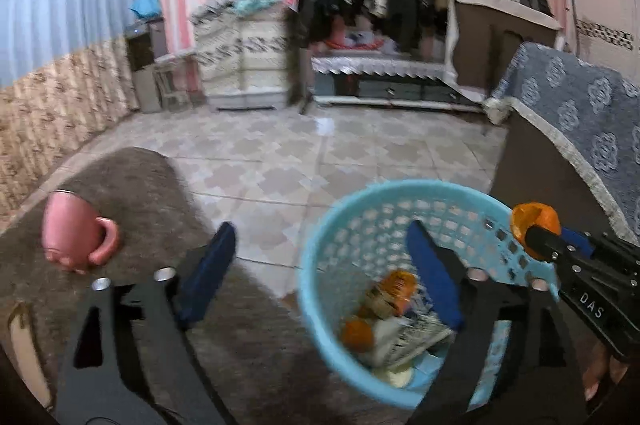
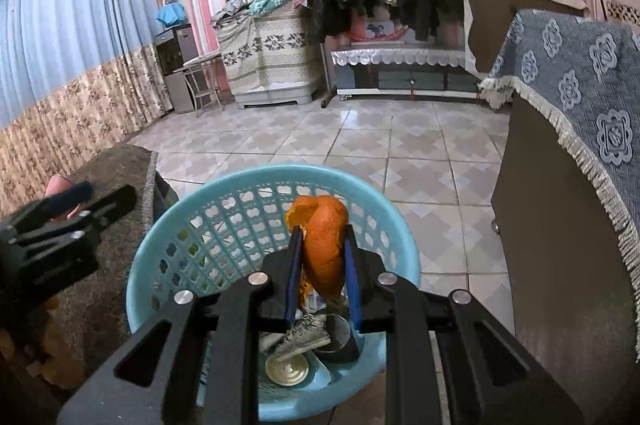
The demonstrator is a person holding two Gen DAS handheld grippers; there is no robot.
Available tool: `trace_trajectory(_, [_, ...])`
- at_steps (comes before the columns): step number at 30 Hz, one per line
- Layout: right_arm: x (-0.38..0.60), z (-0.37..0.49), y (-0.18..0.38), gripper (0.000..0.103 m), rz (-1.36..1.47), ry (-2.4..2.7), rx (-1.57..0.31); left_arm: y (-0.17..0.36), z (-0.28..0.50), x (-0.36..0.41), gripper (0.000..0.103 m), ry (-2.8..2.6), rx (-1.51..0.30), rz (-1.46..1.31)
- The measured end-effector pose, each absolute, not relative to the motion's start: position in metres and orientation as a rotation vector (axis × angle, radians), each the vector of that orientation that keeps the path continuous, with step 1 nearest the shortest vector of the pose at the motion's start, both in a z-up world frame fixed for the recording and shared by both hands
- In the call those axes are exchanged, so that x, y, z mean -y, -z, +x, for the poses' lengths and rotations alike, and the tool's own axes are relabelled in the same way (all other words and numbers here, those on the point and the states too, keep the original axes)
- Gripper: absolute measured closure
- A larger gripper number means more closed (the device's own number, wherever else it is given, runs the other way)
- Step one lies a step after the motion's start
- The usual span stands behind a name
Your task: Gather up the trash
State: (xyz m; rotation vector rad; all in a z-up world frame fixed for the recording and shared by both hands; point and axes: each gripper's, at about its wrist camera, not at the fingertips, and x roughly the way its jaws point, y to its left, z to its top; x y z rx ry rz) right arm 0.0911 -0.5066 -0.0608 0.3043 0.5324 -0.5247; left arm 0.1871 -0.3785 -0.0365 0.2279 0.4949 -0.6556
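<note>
Tiled floor [image 2: 360, 145] with a brown rug [image 1: 132, 193] on the left, and a light blue basket [image 2: 168, 249] standing at the rug's edge, just beside a dark cabinet under a grey patterned cloth [image 2: 580, 97]. The basket already holds trash: crumpled paper wrappers [image 1: 416, 337], orange scraps [image 1: 356, 335], a round tin lid [image 2: 286, 369]. A pink mug [image 1: 76, 229] sits on the rug, well apart from the basket, not trash by the look of it. Right gripper [image 2: 322, 265] hangs over the basket mouth, its blue pads pinching an orange peel [image 2: 324, 245] upright between them; the peel is the task's thing and sits inside the rim line but still above the pile. Left gripper [image 1: 320, 273] is spread wide and holds nothing, one finger over the rug, the other over the basket. Step in hand looks like the drop: keep the right gripper centred over the opening, not near the near rim, lower a little so the peel can't bounce off the wall, then spread the pads fully, since a soft, sticky peel may cling to one pad. Keep the left gripper clear of the drop.
</note>
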Motion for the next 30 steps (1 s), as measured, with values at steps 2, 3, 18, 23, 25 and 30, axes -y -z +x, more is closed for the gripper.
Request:
trace_trajectory(2, [0.504, 0.095, 0.061, 0.083, 0.303, 0.516, -0.533, 0.031, 0.185, 0.367, 0.009, 0.613, -0.466, 0.227])
trace_trajectory(3, [0.502, 0.097, 0.060, 0.082, 0.301, 0.515, -0.529, 0.028, 0.185, 0.361, 0.008, 0.601, -0.457, 0.227])
trace_trajectory(18, [0.484, 0.095, 0.048, 0.010, 0.288, 0.485, -0.469, -0.023, 0.169, 0.257, 0.006, 0.406, -0.382, 0.135])
trace_trajectory(23, [0.467, 0.088, 0.035, 0.004, 0.249, 0.429, -0.457, -0.041, 0.147, 0.208, 0.006, 0.321, -0.345, 0.106])
trace_trajectory(25, [0.455, 0.083, 0.026, 0.004, 0.232, 0.395, -0.449, -0.047, 0.138, 0.184, 0.006, 0.280, -0.339, 0.090])
trace_trajectory(30, [0.421, 0.067, 0.004, 0.004, 0.199, 0.329, -0.409, -0.057, 0.111, 0.130, 0.006, 0.182, -0.322, 0.053])
